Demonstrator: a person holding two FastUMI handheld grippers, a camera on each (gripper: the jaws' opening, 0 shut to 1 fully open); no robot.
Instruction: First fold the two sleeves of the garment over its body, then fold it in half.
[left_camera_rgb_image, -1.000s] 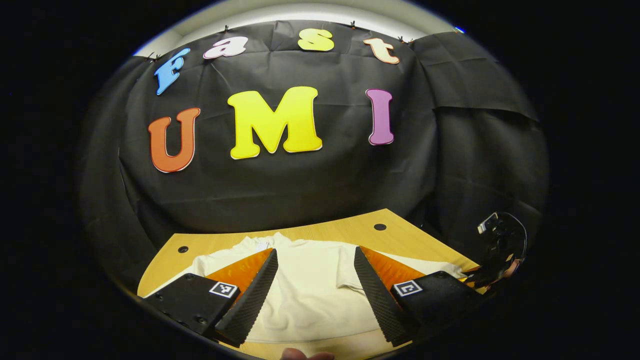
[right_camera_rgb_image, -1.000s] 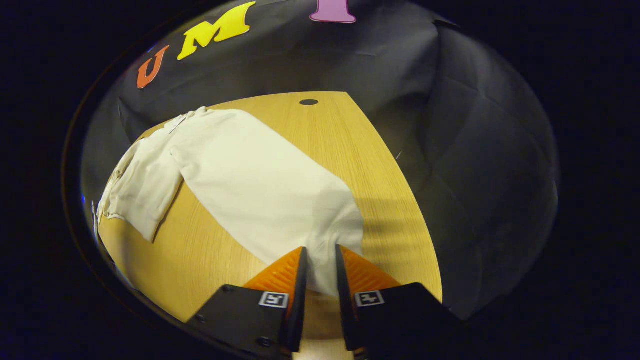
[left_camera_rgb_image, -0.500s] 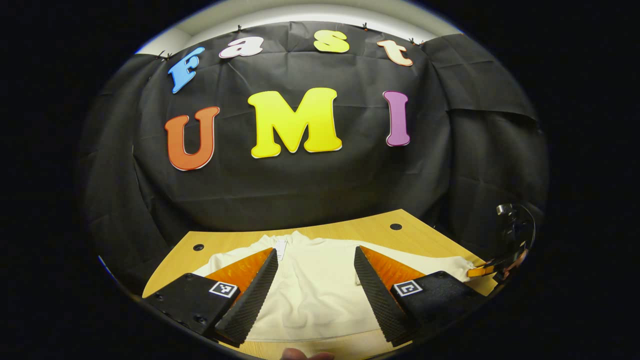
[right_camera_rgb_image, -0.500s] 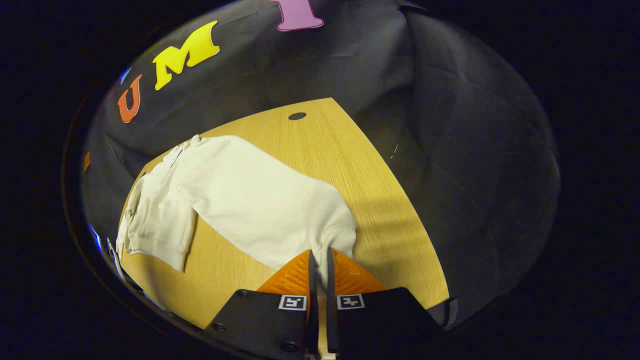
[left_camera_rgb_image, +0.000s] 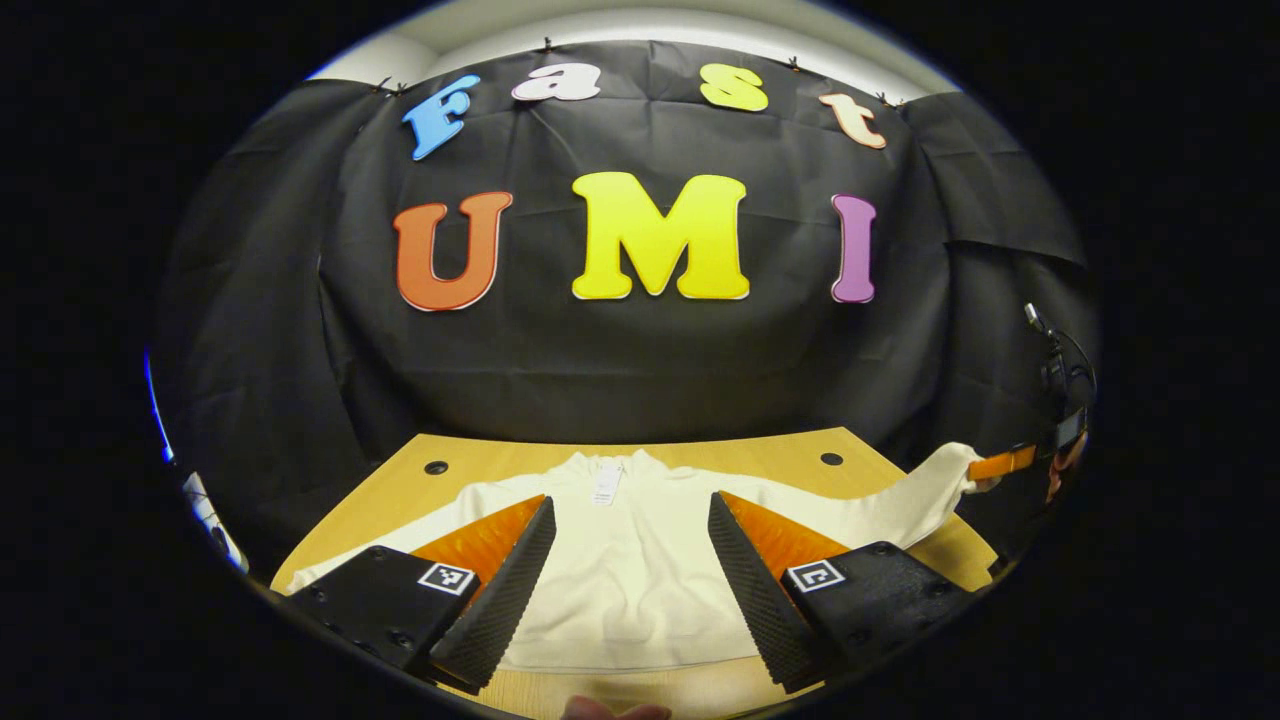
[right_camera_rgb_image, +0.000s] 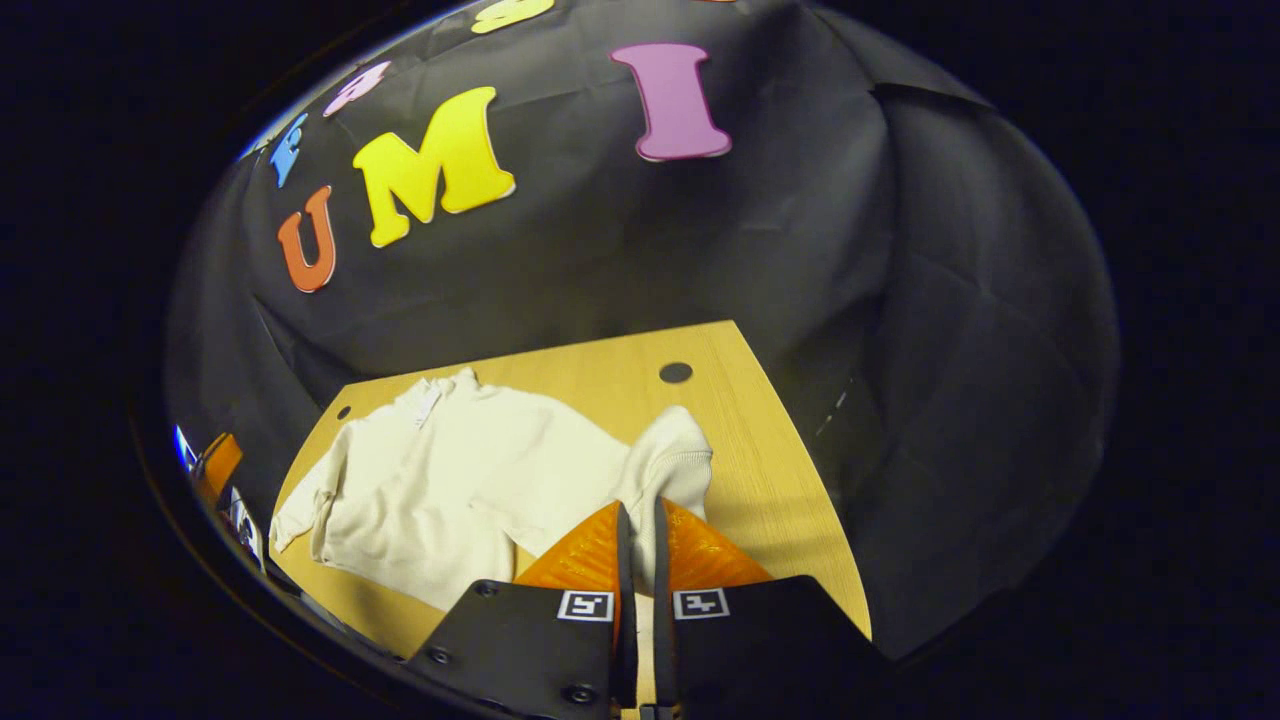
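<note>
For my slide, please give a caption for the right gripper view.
Right gripper shut on the cuff of the cream garment's sleeve, raised above the wooden table.

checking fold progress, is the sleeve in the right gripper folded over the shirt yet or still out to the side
Not folded yet. The right gripper pinches the sleeve lifted off the table, beside the shirt.

1 garment (left_camera_rgb_image: 640, 570), 1 table (right_camera_rgb_image: 770, 480), 2 tools.
</note>
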